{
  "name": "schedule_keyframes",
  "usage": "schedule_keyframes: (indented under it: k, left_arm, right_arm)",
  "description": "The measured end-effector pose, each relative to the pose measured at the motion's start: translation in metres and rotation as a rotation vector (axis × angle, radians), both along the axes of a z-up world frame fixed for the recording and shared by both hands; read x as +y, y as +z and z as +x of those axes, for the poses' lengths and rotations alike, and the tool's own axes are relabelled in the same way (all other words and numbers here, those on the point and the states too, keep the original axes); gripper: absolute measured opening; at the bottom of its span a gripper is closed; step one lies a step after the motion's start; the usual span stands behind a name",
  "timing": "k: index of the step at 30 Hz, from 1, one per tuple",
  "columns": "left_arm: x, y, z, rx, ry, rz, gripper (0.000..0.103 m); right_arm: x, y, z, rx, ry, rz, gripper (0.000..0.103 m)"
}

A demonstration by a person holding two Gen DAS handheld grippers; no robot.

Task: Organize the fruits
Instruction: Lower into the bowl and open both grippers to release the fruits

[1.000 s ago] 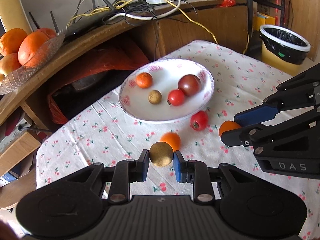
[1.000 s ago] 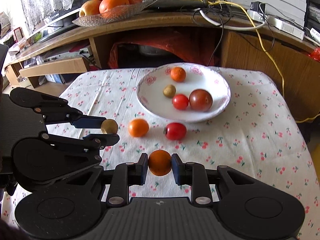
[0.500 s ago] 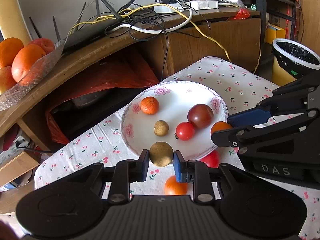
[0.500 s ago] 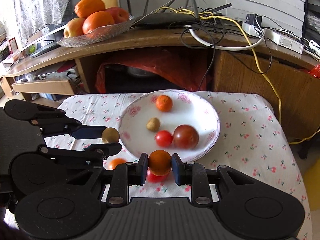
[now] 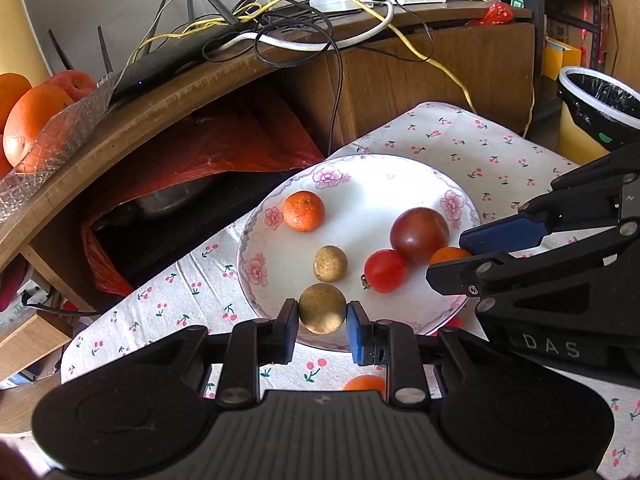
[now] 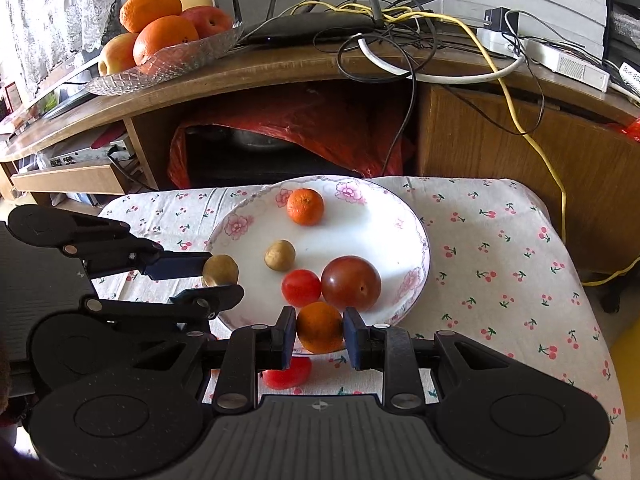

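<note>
A white flowered plate (image 5: pixel 360 196) (image 6: pixel 368 224) on the cherry-print tablecloth (image 5: pixel 480 148) holds an orange mandarin (image 5: pixel 303 211) (image 6: pixel 305 206), a small tan fruit (image 5: pixel 330 263) (image 6: pixel 279 255), a red tomato (image 5: pixel 385 271) (image 6: pixel 301 287) and a dark tomato (image 5: pixel 420 230) (image 6: pixel 351 282). My left gripper (image 5: pixel 322 322) (image 6: pixel 218 279) is shut on a tan round fruit (image 5: pixel 322 308) (image 6: pixel 221 270) over the plate's near left rim. My right gripper (image 6: pixel 319 332) (image 5: pixel 450 258) is shut on an orange mandarin (image 6: pixel 319 326) (image 5: pixel 446 255) over the near rim.
On the cloth before the plate lie a red tomato (image 6: pixel 286 374) and an orange fruit (image 5: pixel 364 382), both partly hidden by the grippers. A wooden shelf (image 6: pixel 280 68) with cables and a glass fruit dish (image 6: pixel 168 60) stands behind. A lined bin (image 5: pixel 600 100) stands at the right.
Both grippers have carried their fruits forward from over the bare cloth to over the plate's near rim. The loose tomato and orange fruit now lie behind the fingertips.
</note>
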State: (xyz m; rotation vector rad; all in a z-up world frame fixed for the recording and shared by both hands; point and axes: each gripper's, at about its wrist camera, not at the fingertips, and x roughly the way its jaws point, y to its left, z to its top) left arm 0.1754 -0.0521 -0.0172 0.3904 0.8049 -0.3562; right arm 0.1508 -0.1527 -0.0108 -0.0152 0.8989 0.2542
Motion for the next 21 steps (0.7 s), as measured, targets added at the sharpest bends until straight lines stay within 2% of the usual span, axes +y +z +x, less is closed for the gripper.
schedule_keyframes:
  k: [21]
  left_arm:
    - [-0.002,-0.012,0.012,0.010,0.001,0.021,0.035]
  right_arm:
    - [0.003,-0.014,0.015,0.010,-0.003,-0.019,0.022]
